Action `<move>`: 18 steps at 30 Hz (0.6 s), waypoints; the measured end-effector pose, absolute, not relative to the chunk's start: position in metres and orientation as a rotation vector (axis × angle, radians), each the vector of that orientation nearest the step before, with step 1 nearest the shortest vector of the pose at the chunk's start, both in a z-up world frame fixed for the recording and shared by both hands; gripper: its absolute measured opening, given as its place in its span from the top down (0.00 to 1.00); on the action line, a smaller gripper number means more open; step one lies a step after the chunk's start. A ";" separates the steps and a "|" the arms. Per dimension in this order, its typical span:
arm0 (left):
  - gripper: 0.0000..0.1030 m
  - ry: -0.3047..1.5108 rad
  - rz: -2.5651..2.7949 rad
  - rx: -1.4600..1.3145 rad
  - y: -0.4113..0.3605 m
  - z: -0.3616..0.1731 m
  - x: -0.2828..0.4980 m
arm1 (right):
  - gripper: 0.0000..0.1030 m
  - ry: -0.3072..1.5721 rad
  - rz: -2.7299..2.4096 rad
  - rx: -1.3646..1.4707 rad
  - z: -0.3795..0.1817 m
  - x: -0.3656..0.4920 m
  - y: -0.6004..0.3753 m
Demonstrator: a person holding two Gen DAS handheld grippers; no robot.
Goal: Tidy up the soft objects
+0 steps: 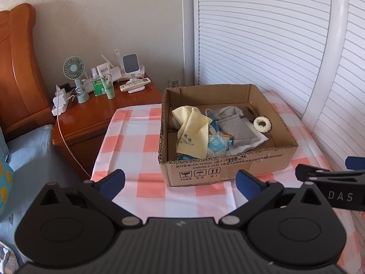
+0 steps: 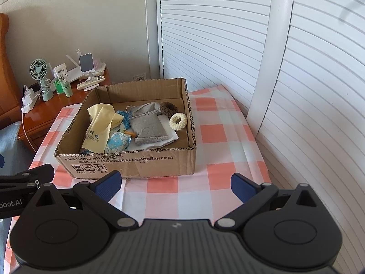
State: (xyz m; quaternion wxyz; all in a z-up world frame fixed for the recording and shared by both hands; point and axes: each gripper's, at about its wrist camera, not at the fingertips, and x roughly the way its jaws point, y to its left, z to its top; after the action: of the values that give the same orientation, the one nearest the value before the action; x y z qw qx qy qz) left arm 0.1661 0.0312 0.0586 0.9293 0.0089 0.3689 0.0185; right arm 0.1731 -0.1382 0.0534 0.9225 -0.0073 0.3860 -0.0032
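Observation:
An open cardboard box [image 1: 228, 166] [image 2: 136, 162] stands on a pink-and-white checked table. Inside lie a yellow cloth [image 1: 194, 132] [image 2: 99, 123], a grey pouch [image 1: 239, 130] [image 2: 148, 125], a blue patterned sachet [image 1: 216, 146] [image 2: 117, 142], a cream scrunchie [image 1: 262, 124] [image 2: 178, 121] and a brown scrunchie [image 2: 168, 109]. My left gripper [image 1: 181, 182] is open and empty, just in front of the box. My right gripper [image 2: 176, 182] is open and empty, in front of the box's near right corner. The right gripper's side shows in the left wrist view [image 1: 330, 178].
A wooden nightstand [image 1: 91, 118] at the left holds a small fan [image 1: 74, 68], bottles, a remote and chargers. A bed with blue bedding [image 1: 27, 159] lies at the far left. White louvred doors [image 2: 228, 45] and a white pole [image 2: 271, 68] stand behind and right.

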 end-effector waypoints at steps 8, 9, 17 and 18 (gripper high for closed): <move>0.01 0.755 0.038 0.015 0.031 0.059 0.165 | 0.00 0.788 -0.007 -0.011 0.053 0.172 -0.138; 0.01 0.755 0.039 0.013 0.031 0.060 0.165 | 0.00 0.787 -0.007 -0.011 0.054 0.172 -0.139; 0.01 0.760 0.042 0.011 0.030 0.060 0.165 | 0.00 0.787 -0.010 -0.010 0.054 0.172 -0.139; 0.01 0.761 0.043 0.010 0.030 0.060 0.165 | 0.00 0.788 -0.010 -0.009 0.054 0.172 -0.139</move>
State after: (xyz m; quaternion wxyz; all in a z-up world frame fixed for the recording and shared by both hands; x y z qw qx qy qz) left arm 0.1646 0.0302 0.0596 0.9282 0.0048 0.3716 0.0208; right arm 0.1716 -0.1394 0.0541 0.9234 -0.0046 0.3839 -0.0047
